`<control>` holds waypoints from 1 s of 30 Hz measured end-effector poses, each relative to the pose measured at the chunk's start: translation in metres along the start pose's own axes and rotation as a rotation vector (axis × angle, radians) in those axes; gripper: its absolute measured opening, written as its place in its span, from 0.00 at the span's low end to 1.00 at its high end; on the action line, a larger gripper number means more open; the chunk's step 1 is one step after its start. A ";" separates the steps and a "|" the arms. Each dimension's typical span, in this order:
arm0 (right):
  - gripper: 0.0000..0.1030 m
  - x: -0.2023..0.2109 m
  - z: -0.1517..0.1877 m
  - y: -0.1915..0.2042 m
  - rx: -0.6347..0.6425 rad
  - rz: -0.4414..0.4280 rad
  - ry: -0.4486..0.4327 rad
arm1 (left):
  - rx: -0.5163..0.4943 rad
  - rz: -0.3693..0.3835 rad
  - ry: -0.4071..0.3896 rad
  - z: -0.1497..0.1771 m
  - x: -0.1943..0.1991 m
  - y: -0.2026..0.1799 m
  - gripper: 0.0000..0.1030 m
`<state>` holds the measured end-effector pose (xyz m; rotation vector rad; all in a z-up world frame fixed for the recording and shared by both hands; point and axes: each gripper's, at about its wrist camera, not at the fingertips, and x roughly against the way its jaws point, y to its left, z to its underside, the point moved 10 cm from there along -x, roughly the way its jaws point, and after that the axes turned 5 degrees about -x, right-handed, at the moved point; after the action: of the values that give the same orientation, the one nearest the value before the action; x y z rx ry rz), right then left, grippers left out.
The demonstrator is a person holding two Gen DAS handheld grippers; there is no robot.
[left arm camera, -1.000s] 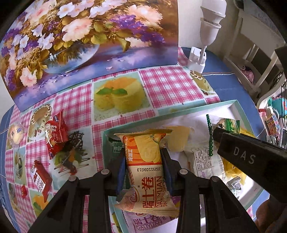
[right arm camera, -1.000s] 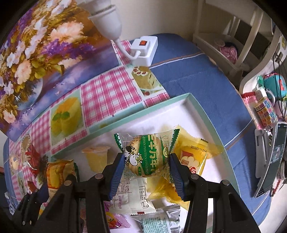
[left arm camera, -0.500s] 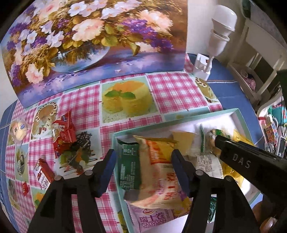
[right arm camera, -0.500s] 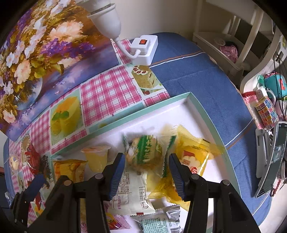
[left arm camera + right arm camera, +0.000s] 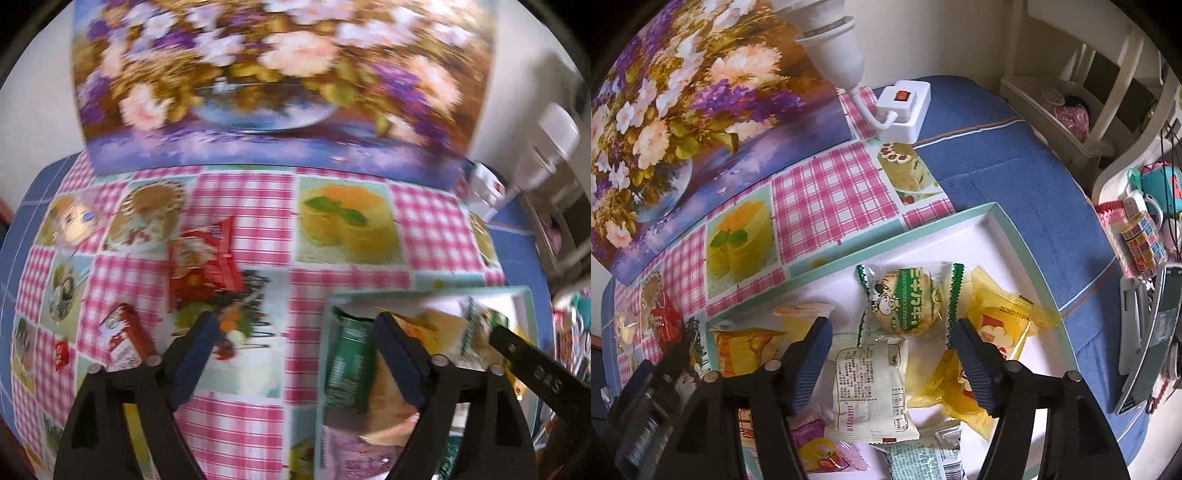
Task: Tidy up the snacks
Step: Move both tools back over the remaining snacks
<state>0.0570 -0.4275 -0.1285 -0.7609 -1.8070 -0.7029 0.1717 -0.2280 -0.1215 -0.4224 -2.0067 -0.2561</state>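
My left gripper (image 5: 295, 354) is blurred with motion, its jaws opening wide with nothing between them. It hangs over the checked tablecloth at the left rim of the teal-edged tray (image 5: 424, 291). The orange snack pack (image 5: 746, 347) lies in the tray's left end beside a green packet (image 5: 347, 362). My right gripper (image 5: 892, 354) hovers over the tray (image 5: 923, 229) with its jaws opening. The green-and-white cow bun packet (image 5: 908, 302) lies loose just beyond its fingertips. A white packet (image 5: 871, 391) rests under the gap, untouched.
Red snack packets (image 5: 203, 266) and a small red box (image 5: 122, 332) lie on the tablecloth left of the tray. Yellow packets (image 5: 997, 325) and a jelly cup (image 5: 801, 317) sit in the tray. A flower picture (image 5: 683, 92), a lamp and a white switch box (image 5: 905, 107) stand behind.
The left gripper let go of the orange pack into the tray, opened and swung left over the tablecloth. The right gripper released the cow bun packet, which dropped flat into the tray.
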 end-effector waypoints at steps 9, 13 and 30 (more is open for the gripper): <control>0.91 0.002 -0.002 0.006 0.022 -0.003 -0.024 | 0.115 -0.061 0.013 0.000 -0.008 0.047 0.95; 0.96 0.001 -0.001 0.008 0.034 -0.003 -0.025 | 0.133 -0.077 0.013 0.000 -0.008 0.056 0.95; 1.00 0.021 -0.006 0.024 0.050 -0.012 -0.088 | 0.047 -0.119 -0.022 -0.012 0.009 0.064 0.95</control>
<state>0.0730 -0.4130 -0.1040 -0.7580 -1.9033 -0.6384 0.2037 -0.1720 -0.1077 -0.2777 -2.0583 -0.2783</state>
